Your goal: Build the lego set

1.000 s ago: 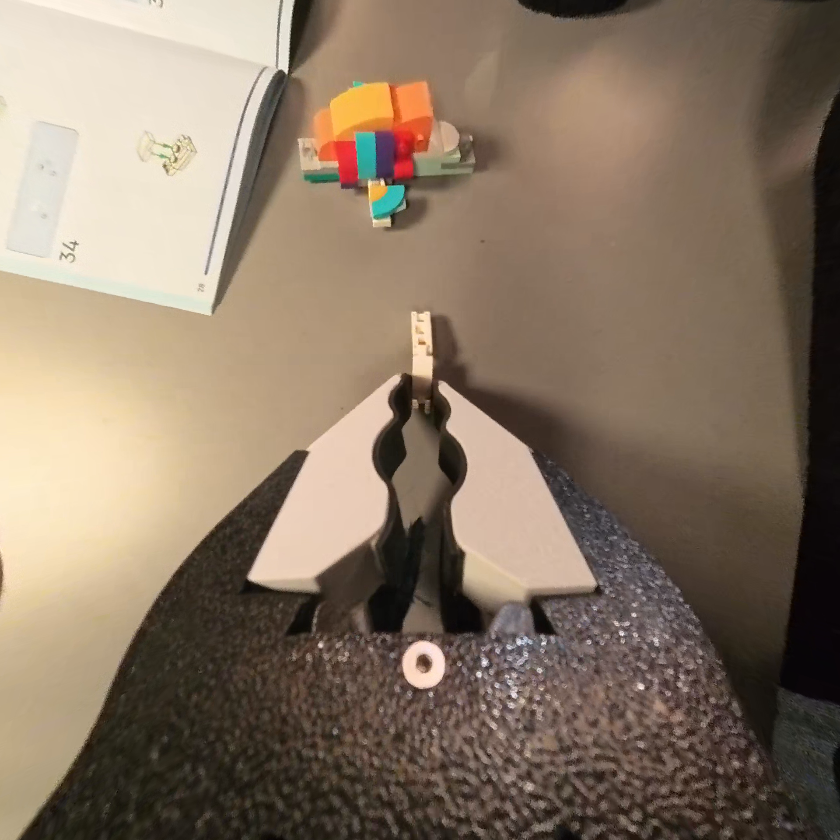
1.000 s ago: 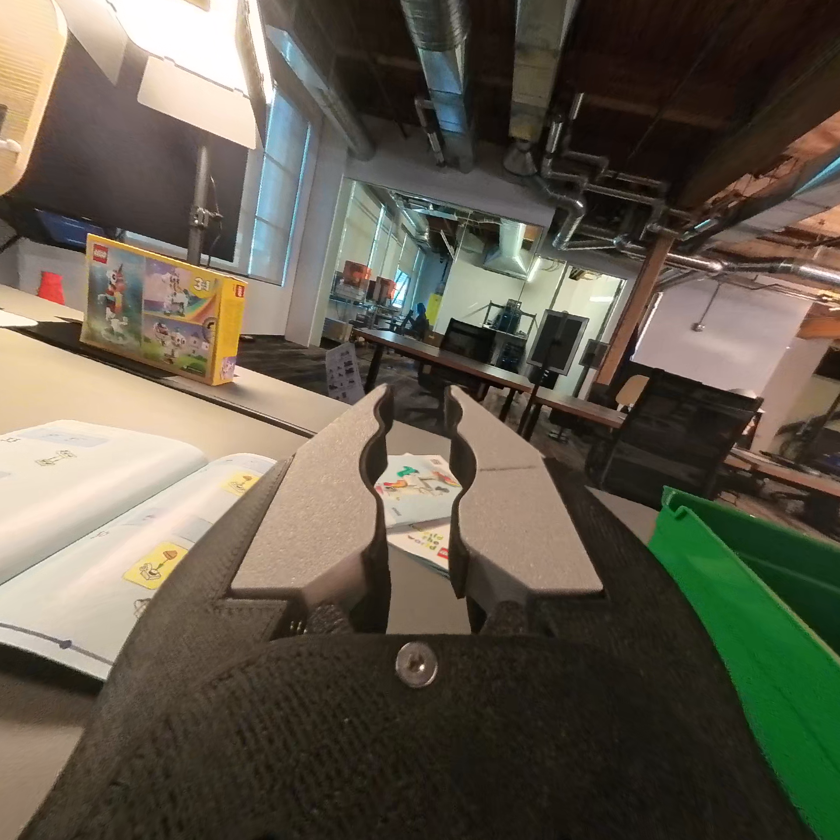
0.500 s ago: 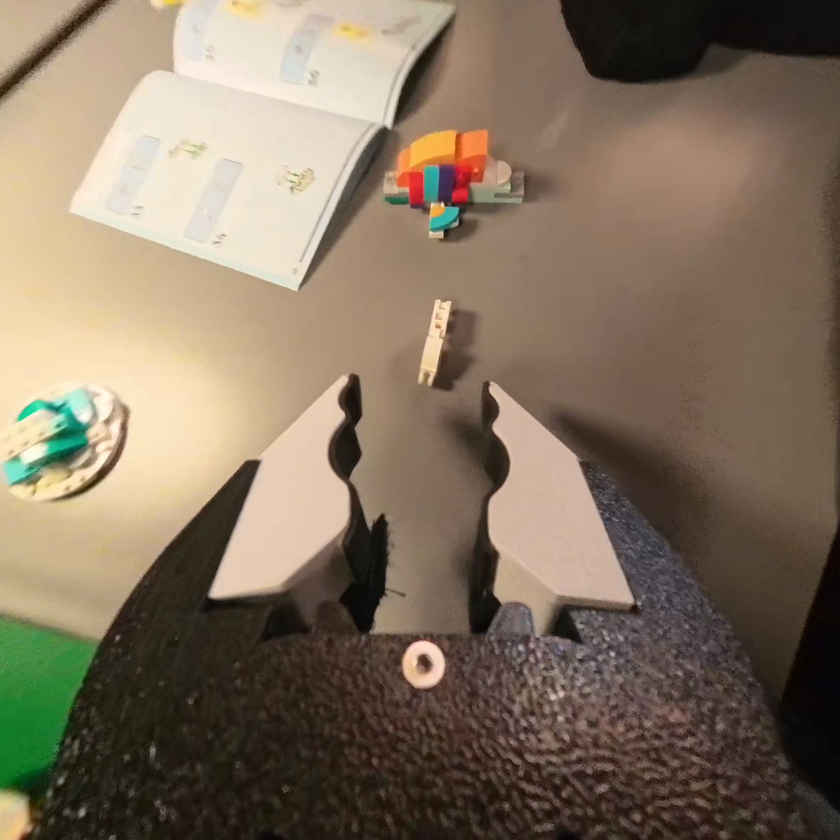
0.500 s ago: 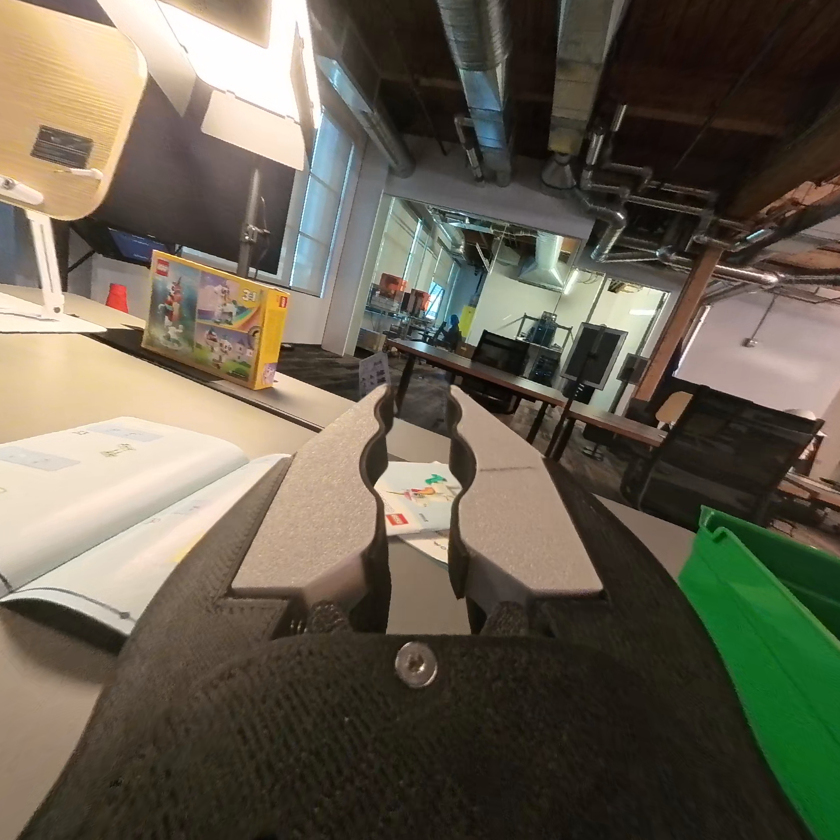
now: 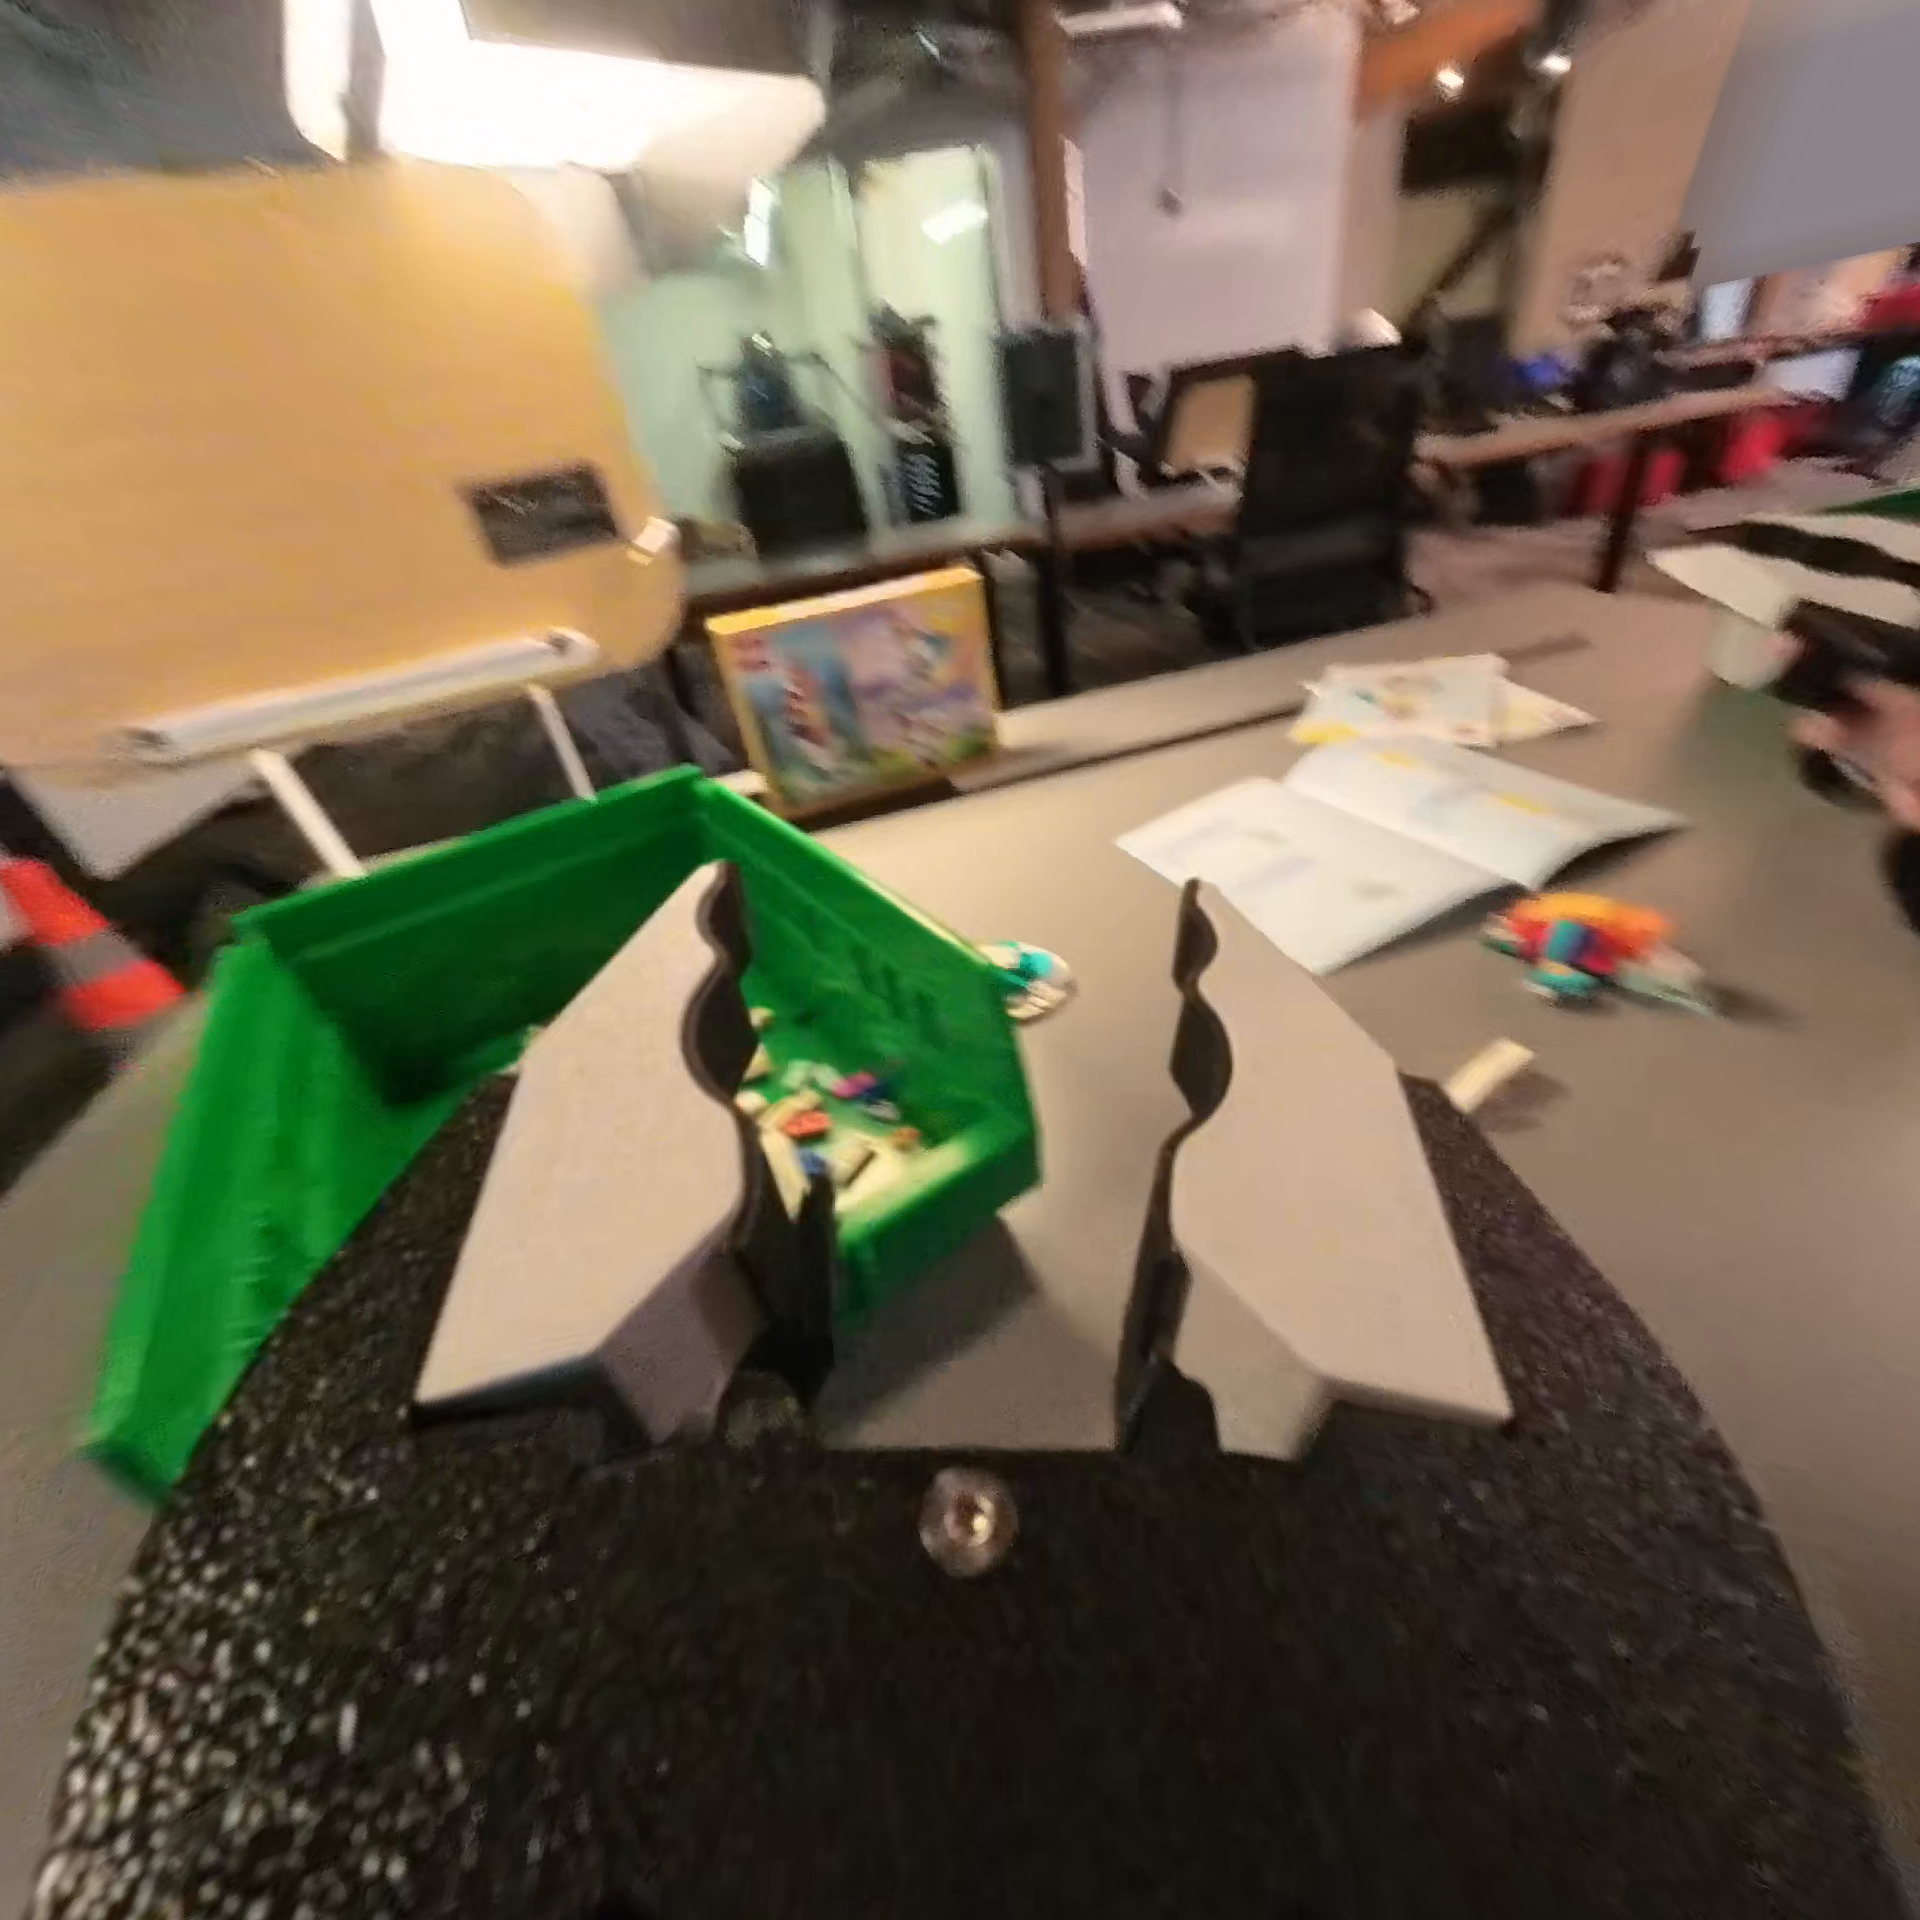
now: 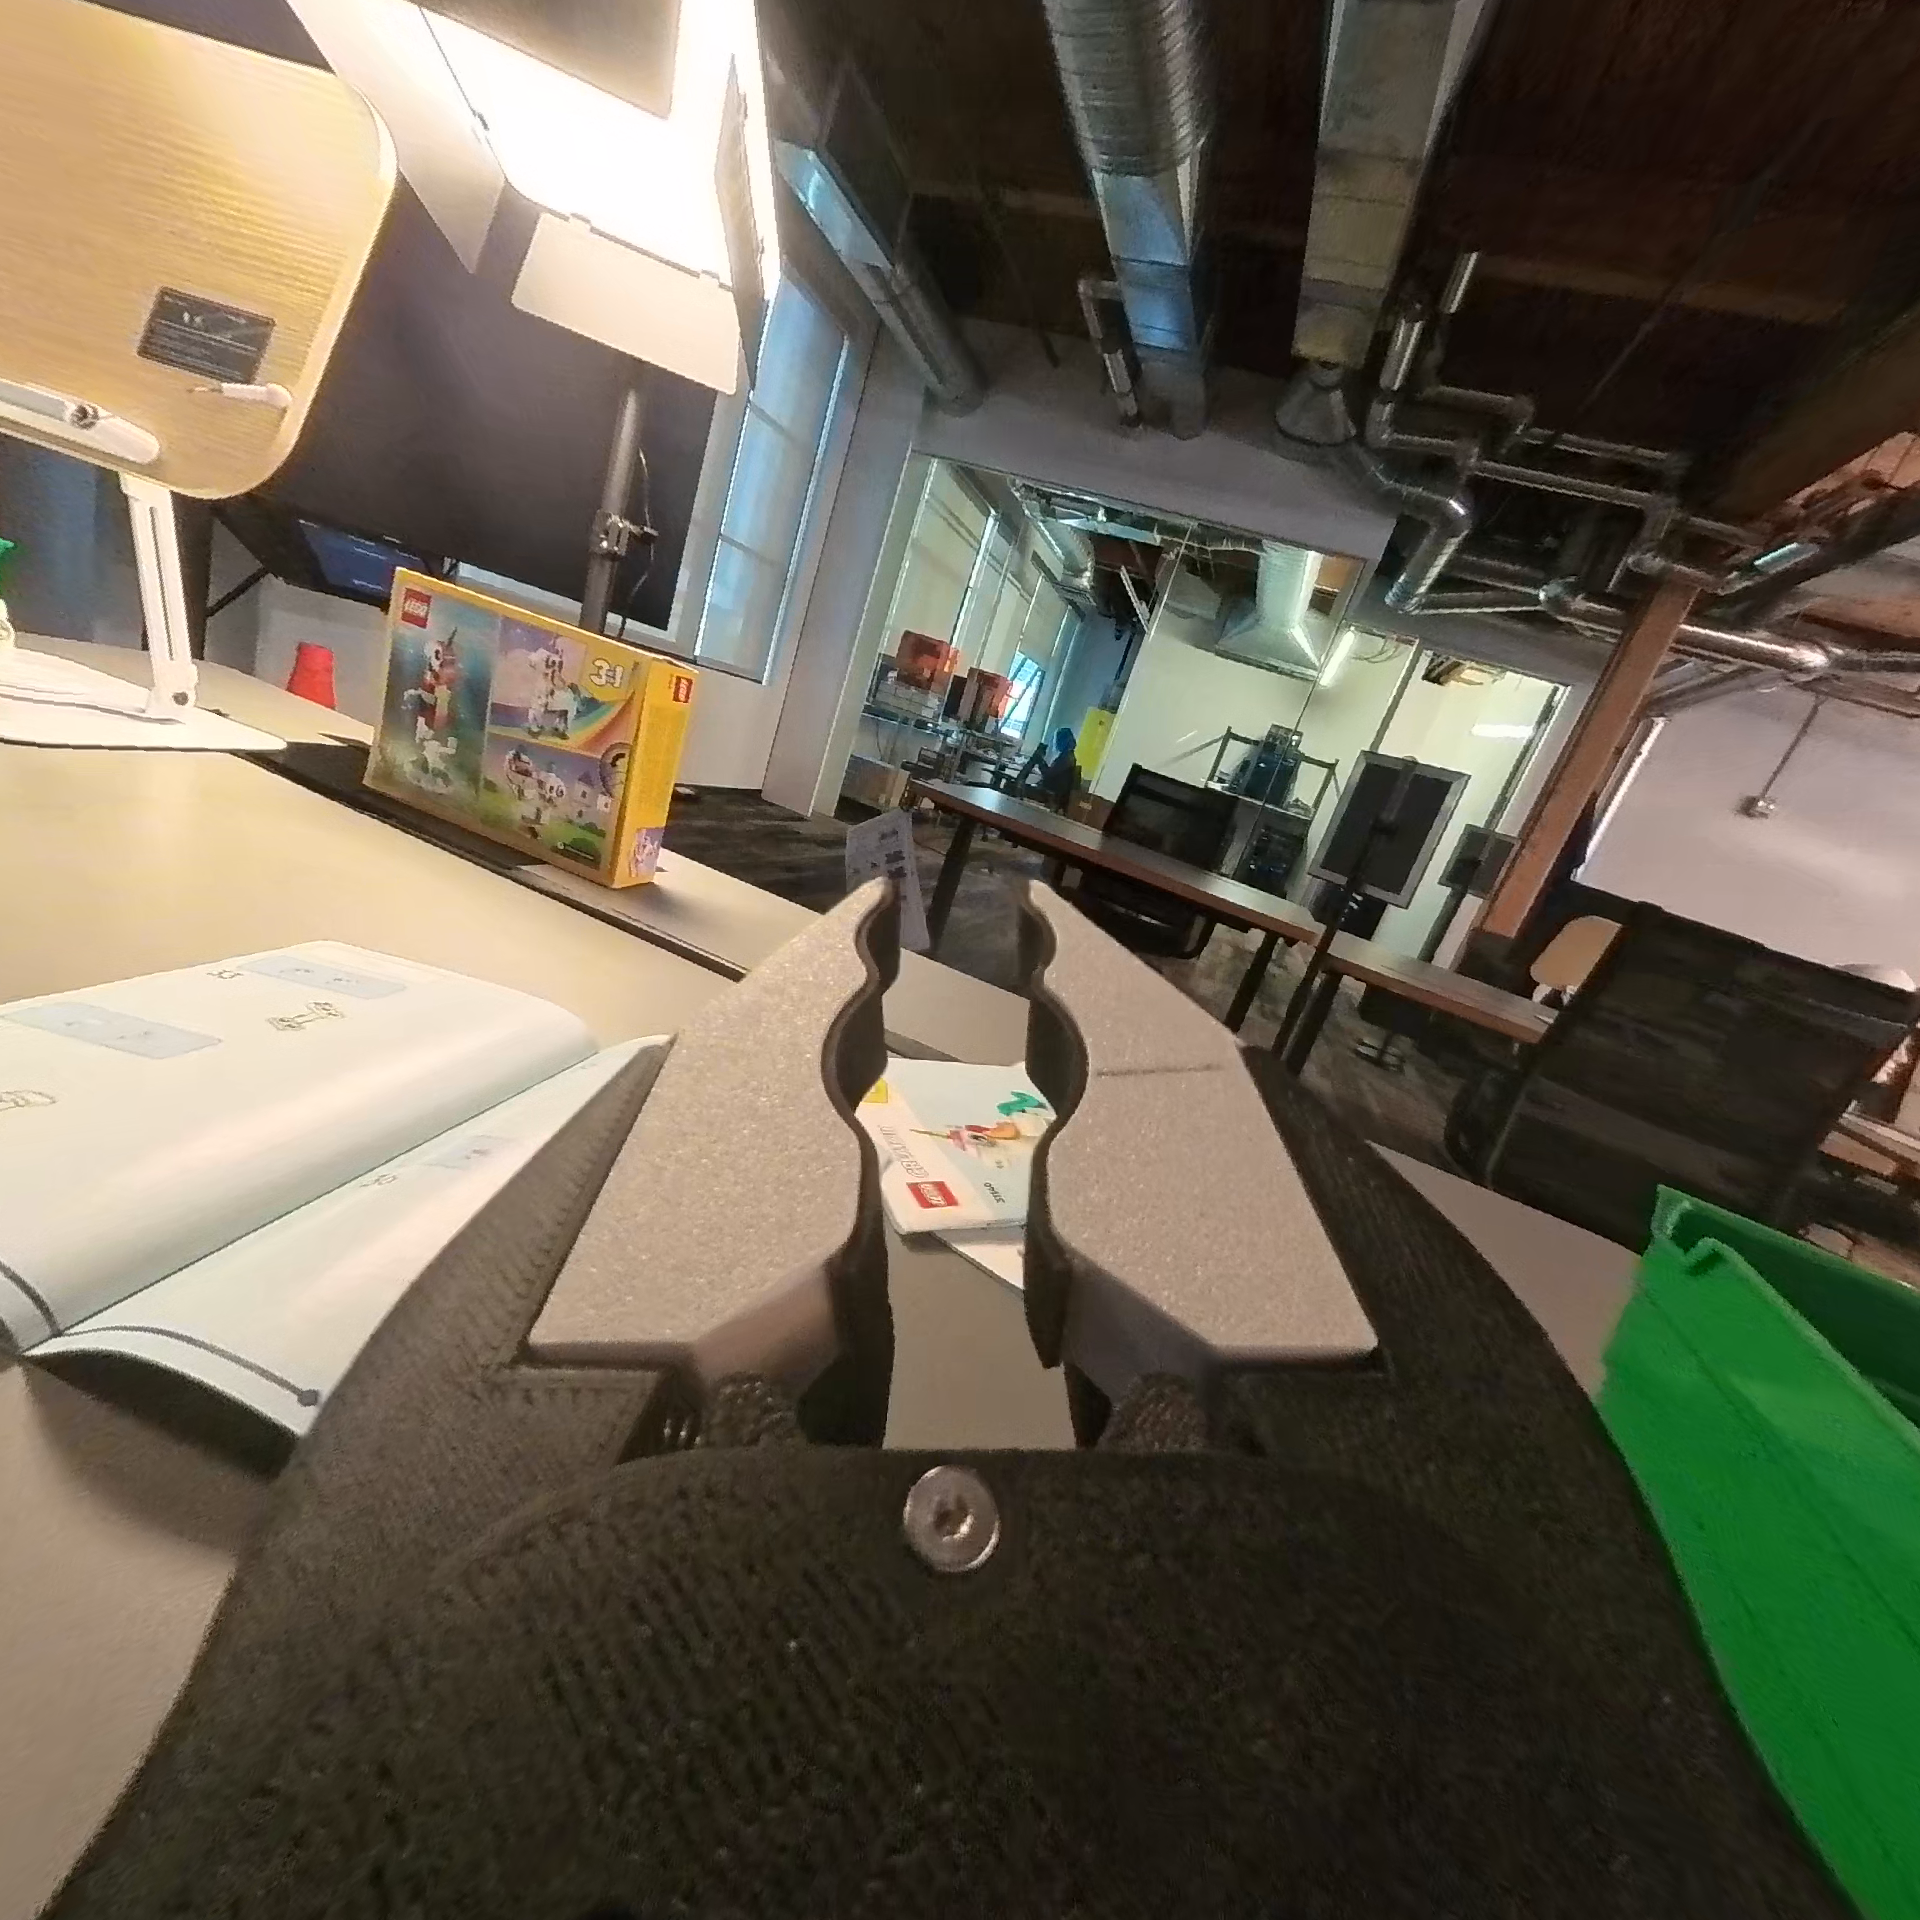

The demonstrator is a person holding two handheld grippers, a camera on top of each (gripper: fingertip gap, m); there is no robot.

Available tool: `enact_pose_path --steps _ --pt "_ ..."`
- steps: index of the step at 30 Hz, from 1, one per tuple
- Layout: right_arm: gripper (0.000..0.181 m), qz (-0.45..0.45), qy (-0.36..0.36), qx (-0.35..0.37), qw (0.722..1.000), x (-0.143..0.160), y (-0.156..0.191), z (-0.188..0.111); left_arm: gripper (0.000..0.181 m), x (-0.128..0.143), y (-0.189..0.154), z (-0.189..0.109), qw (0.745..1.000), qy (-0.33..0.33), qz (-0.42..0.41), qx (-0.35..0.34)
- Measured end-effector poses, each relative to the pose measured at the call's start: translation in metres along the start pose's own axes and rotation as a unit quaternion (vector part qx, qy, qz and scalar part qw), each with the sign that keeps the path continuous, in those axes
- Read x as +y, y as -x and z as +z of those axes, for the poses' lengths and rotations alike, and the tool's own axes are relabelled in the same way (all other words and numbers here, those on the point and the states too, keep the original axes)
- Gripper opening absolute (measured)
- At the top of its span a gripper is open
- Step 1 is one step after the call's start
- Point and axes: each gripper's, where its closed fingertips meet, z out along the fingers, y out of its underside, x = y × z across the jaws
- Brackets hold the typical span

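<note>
My left gripper [image 5: 954, 894] is open wide and empty, held above the grey table [image 5: 1683, 1226] and facing the green bin [image 5: 644, 883] of loose bricks [image 5: 821, 1112]. A small cream piece [image 5: 1491, 1070] lies on the table just right of my right finger. The colourful partial build [image 5: 1579, 940] sits beyond it, beside the open instruction booklet [image 5: 1382, 842]. A round white and teal piece [image 5: 1029, 982] lies by the bin's far corner. My right gripper [image 6: 961, 899] is slightly open and empty, low over the table beside the booklet [image 6: 260, 1091].
The yellow set box [image 5: 852, 686] stands at the table's far edge, and also shows in the right wrist view [image 6: 530, 758]. Loose leaflets [image 6: 966, 1153] lie ahead of my right gripper. A green bin wall [image 6: 1766, 1434] is at its right. A hand [image 5: 1870, 748] shows at far right. The grippers' ends are close to 50 centimetres from one another. The small cream piece [image 5: 1491, 1070] is about 20 centimetres from my left fingertips and 30 centimetres from my right.
My left gripper let go of the cream piece, opened wide, drew back and swung left and up toward the green bin. The right gripper tilted up slightly with the same gap.
</note>
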Motion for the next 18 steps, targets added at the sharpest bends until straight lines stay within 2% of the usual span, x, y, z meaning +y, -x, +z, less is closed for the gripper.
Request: enact_pose_path --steps 5,7,10,12,15,18 --pt "0.019 -0.014 0.015 0.02 1.0 0.005 -0.005 0.002 0.071 -0.013 0.054 0.002 0.995 -0.019 0.019 -0.091" --pt "0.019 -0.019 0.02 0.026 0.999 0.006 -0.007 0.002 0.064 -0.012 0.076 0.008 0.993 -0.001 0.02 -0.115" --pt "0.019 -0.028 0.03 0.036 0.999 0.01 -0.009 0.003 0.068 -0.01 0.117 0.019 0.986 0.044 0.036 -0.158" --pt "0.018 -0.034 0.036 0.043 0.998 0.012 -0.011 0.004 0.069 -0.004 0.137 0.035 0.983 0.092 0.052 -0.153" --pt "0.018 -0.044 0.044 0.055 0.997 0.014 -0.014 0.005 0.062 0.017 0.157 0.065 0.974 0.183 0.075 -0.109" --pt "0.017 -0.05 0.051 0.064 0.995 0.017 -0.016 0.007 0.045 0.046 0.16 0.096 0.953 0.287 0.092 -0.026"
